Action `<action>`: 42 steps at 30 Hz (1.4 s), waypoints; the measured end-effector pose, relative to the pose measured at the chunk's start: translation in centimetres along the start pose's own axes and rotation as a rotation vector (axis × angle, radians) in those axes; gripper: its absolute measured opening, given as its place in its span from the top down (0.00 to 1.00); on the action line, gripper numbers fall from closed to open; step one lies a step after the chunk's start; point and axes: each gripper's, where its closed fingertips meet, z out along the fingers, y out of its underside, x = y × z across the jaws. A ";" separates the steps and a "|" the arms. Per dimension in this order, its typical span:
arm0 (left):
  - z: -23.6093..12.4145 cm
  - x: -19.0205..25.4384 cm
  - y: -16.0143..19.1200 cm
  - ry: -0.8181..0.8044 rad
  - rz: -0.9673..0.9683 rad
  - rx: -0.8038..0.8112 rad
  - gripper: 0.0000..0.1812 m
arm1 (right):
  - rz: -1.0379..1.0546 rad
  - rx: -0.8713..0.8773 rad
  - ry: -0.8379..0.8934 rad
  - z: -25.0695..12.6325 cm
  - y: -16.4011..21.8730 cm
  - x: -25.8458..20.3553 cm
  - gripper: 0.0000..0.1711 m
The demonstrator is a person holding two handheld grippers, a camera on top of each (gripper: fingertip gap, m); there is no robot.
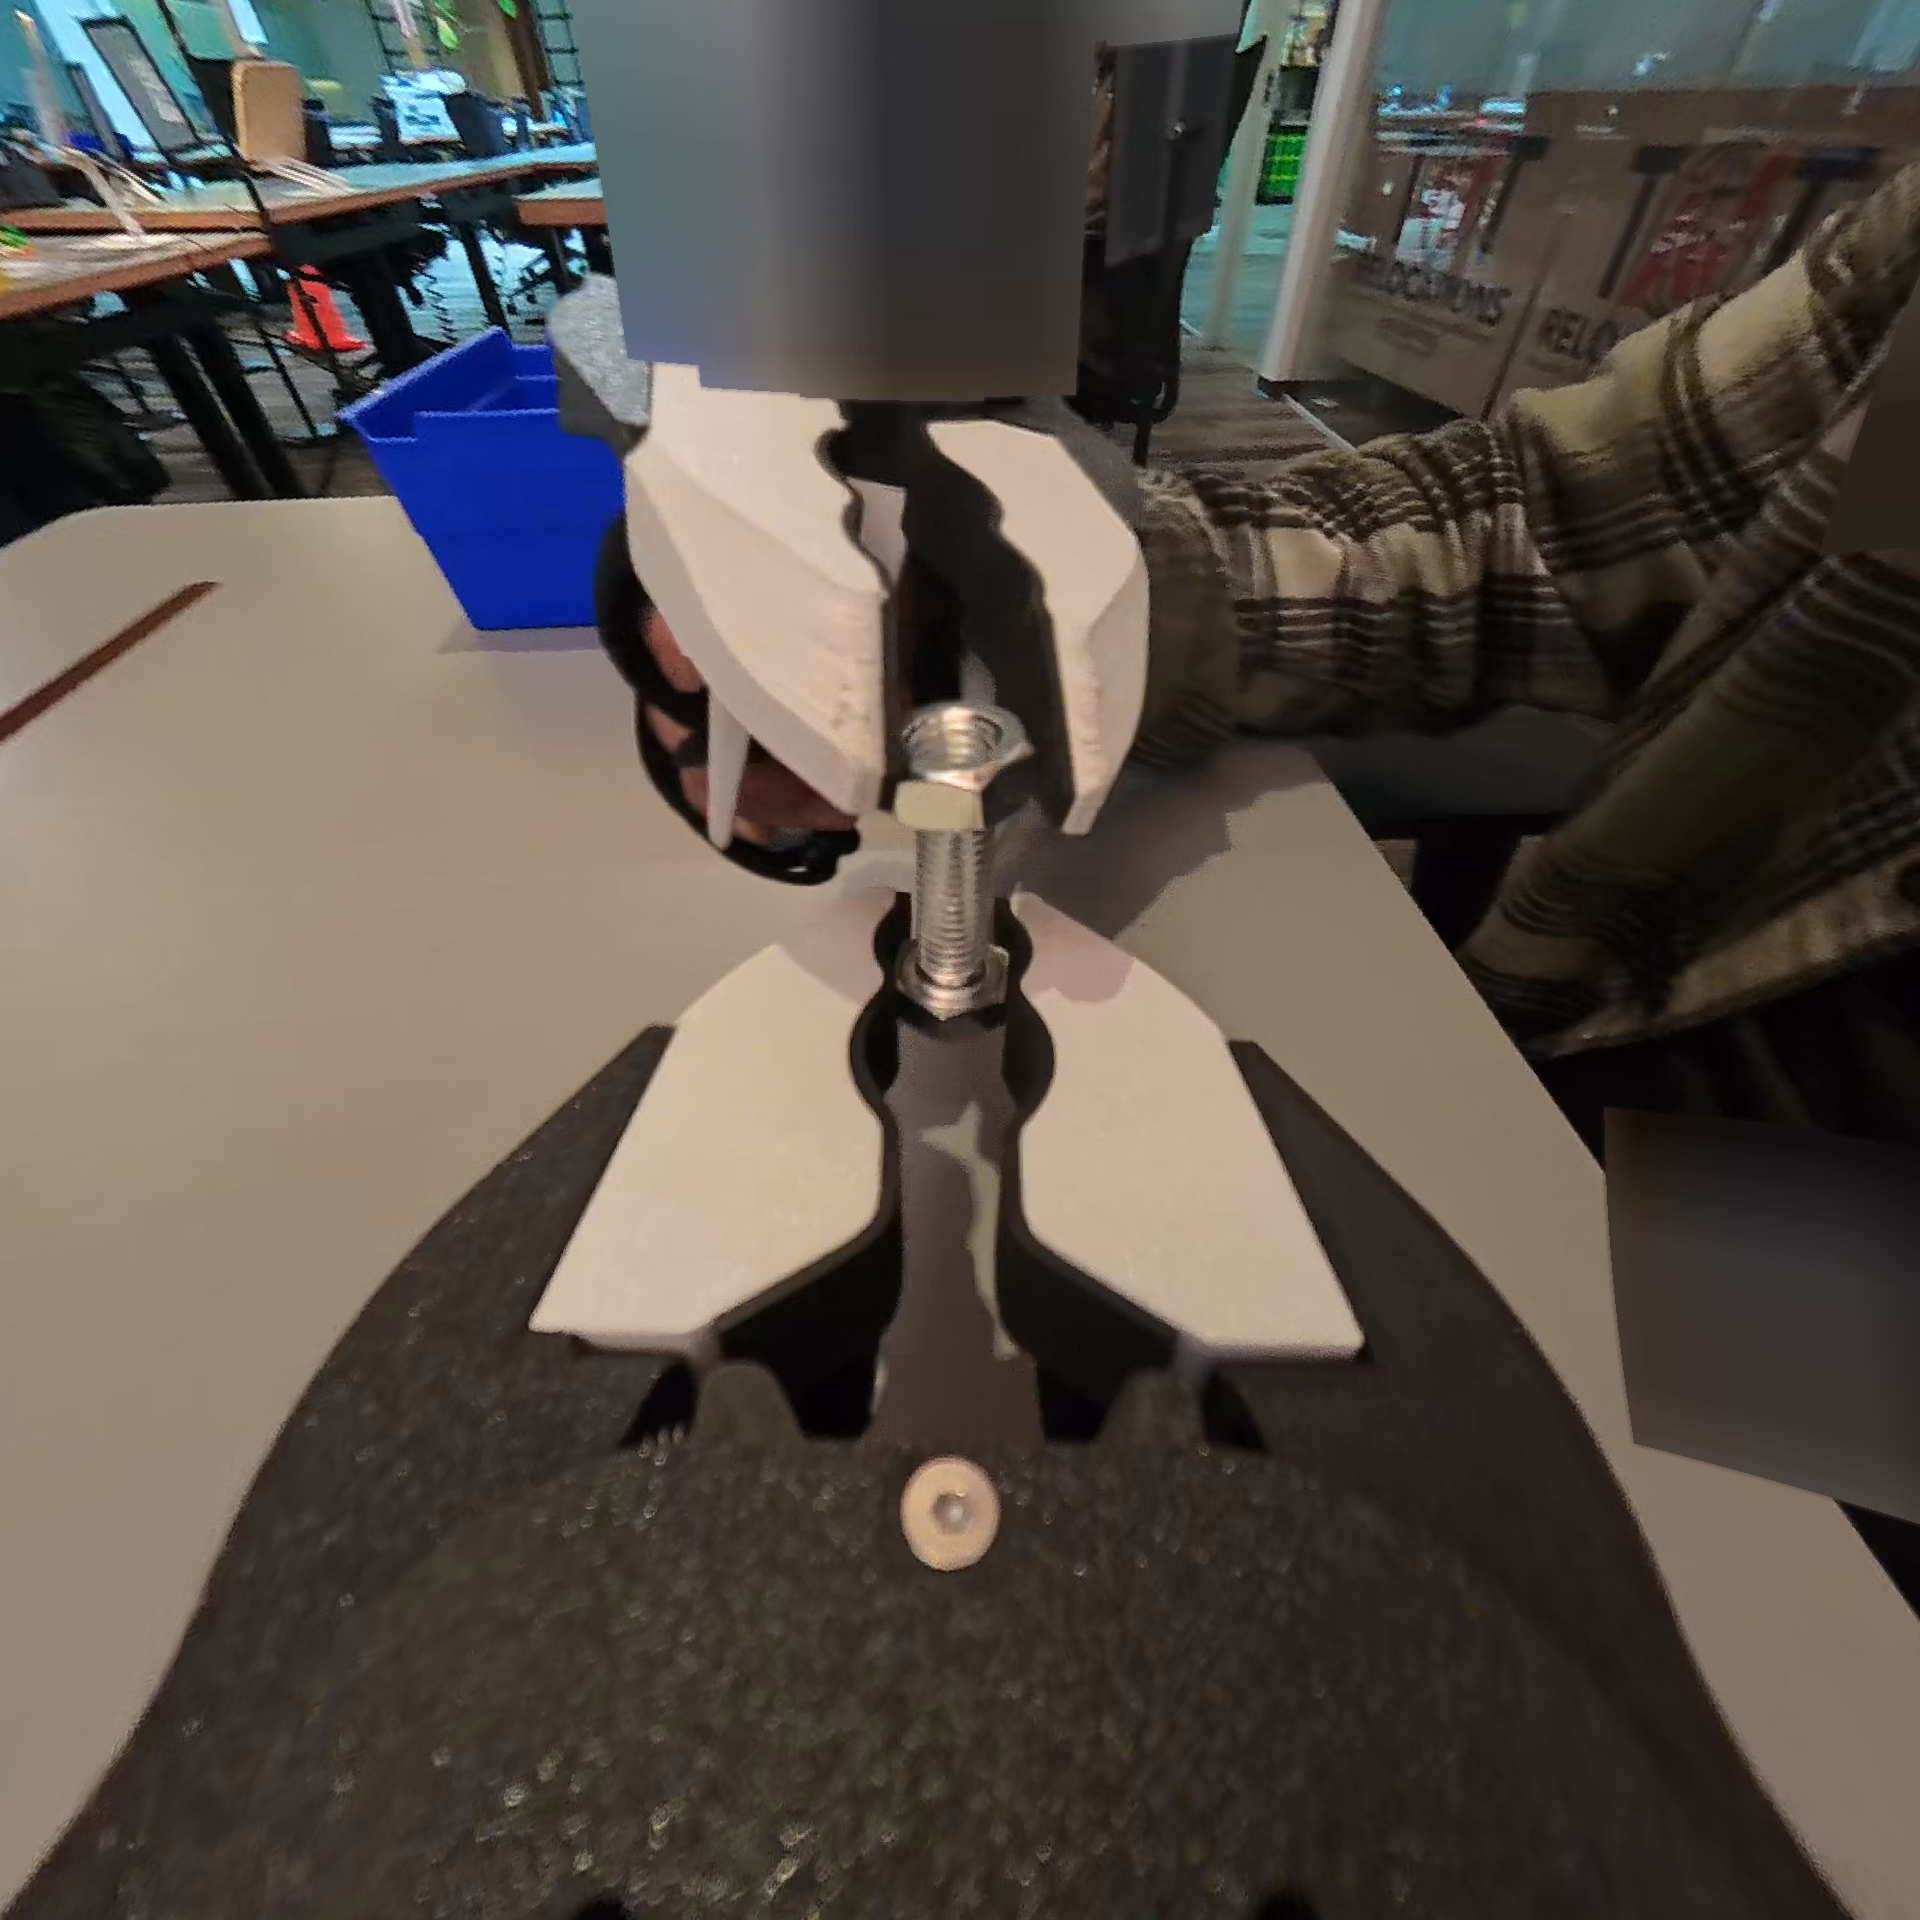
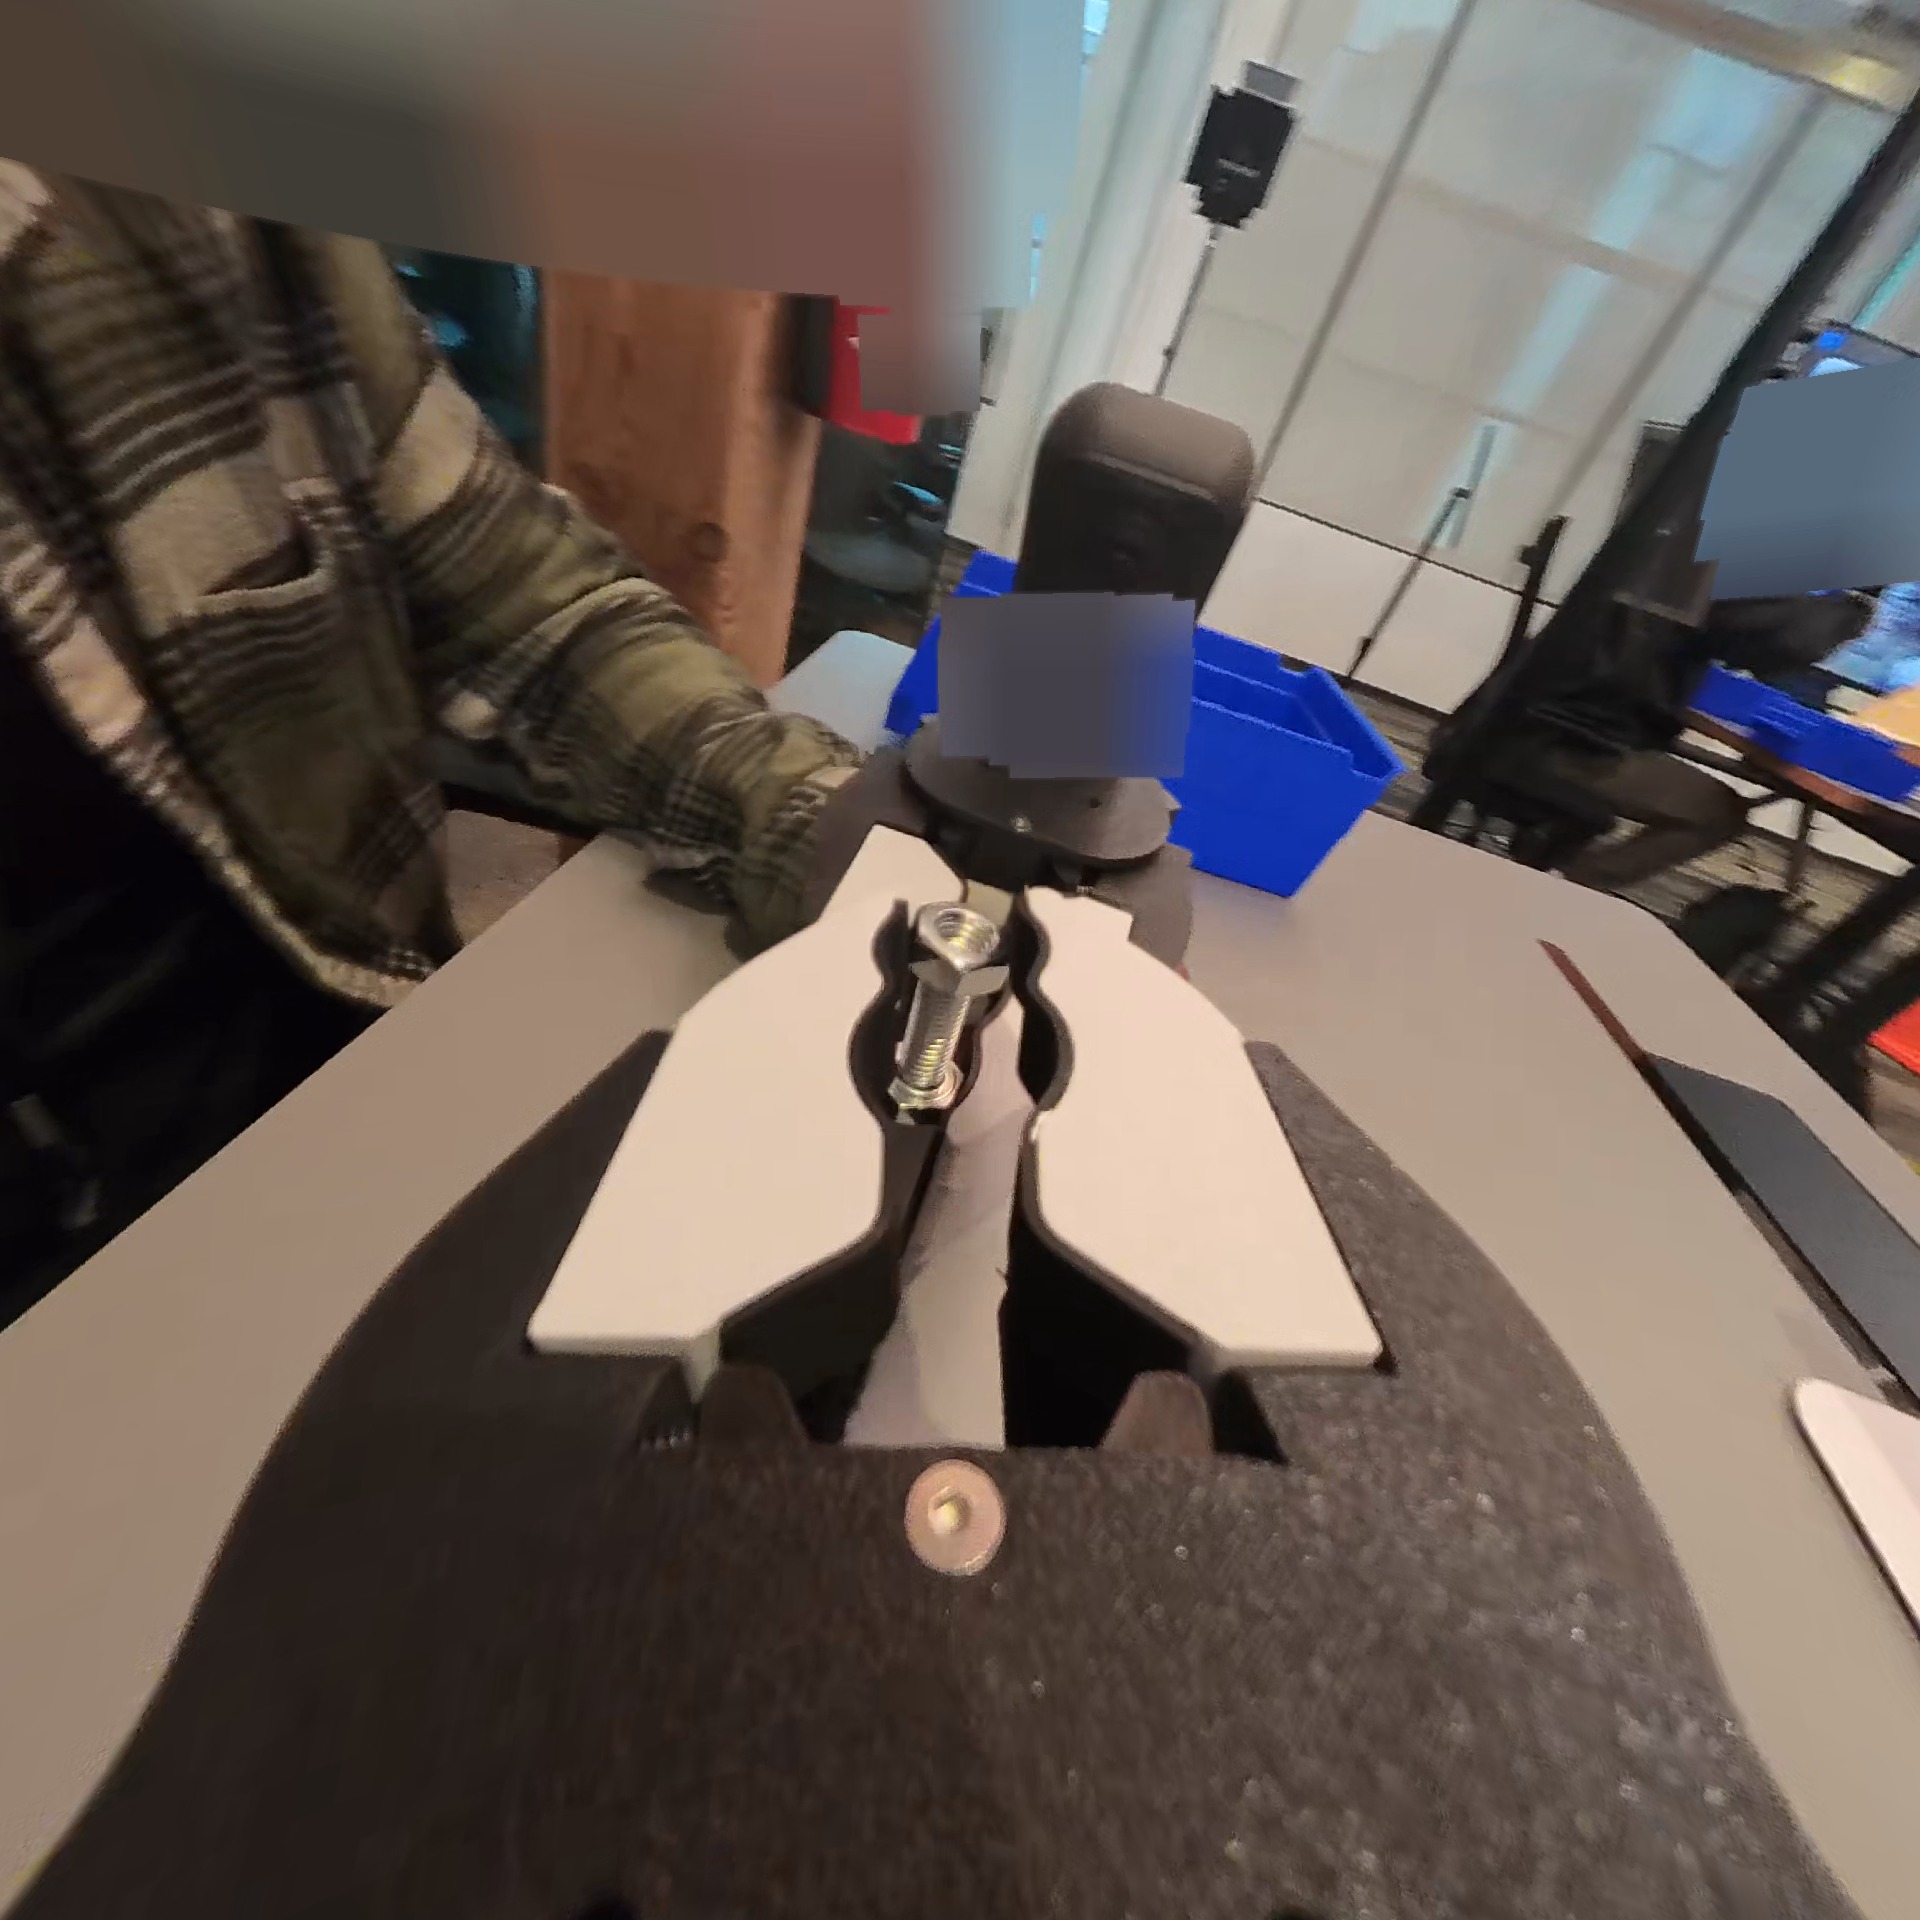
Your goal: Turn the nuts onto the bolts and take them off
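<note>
A silver bolt (image 1: 948, 894) stands upright above the grey table (image 1: 312, 883). My left gripper (image 1: 948, 961) is shut on the hex piece at the bolt's lower end (image 1: 948, 985). Two hex nuts sit stacked at the top of the bolt, and the upper nut (image 1: 961, 732) shows its threaded hole. My right gripper (image 1: 966, 816) comes down from the far side and is shut around the lower of these nuts (image 1: 958, 805). In the right wrist view the same bolt (image 2: 930, 1029) and top nut (image 2: 956, 928) sit between my right gripper's (image 2: 961, 971) white fingers (image 2: 748, 1143).
A blue bin (image 1: 488, 499) stands at the table's far edge; it also shows in the right wrist view (image 2: 1278, 769). A person's plaid sleeve (image 1: 1455, 582) reaches in from the right. A black mat (image 2: 1787, 1226) and a white flat object (image 2: 1870, 1455) lie at the right. My hands' fingertips stand some 6 centimeters from each other.
</note>
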 end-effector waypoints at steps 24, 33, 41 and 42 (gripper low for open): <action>0.2 -1.2 0.6 -0.073 -0.028 -0.018 0.92 | 0.182 0.054 0.091 -0.9 -0.8 2.3 0.70; -1.7 -5.8 1.1 -0.395 -0.108 -0.030 0.92 | 0.389 -0.037 0.894 -3.2 1.1 5.5 0.64; -1.5 -5.6 1.1 -0.383 -0.115 -0.035 0.92 | 0.305 -0.133 0.863 -0.3 2.0 6.0 0.79; -1.5 -5.5 1.1 -0.378 -0.114 -0.035 0.92 | 0.304 -0.148 0.855 -0.1 2.3 6.0 0.80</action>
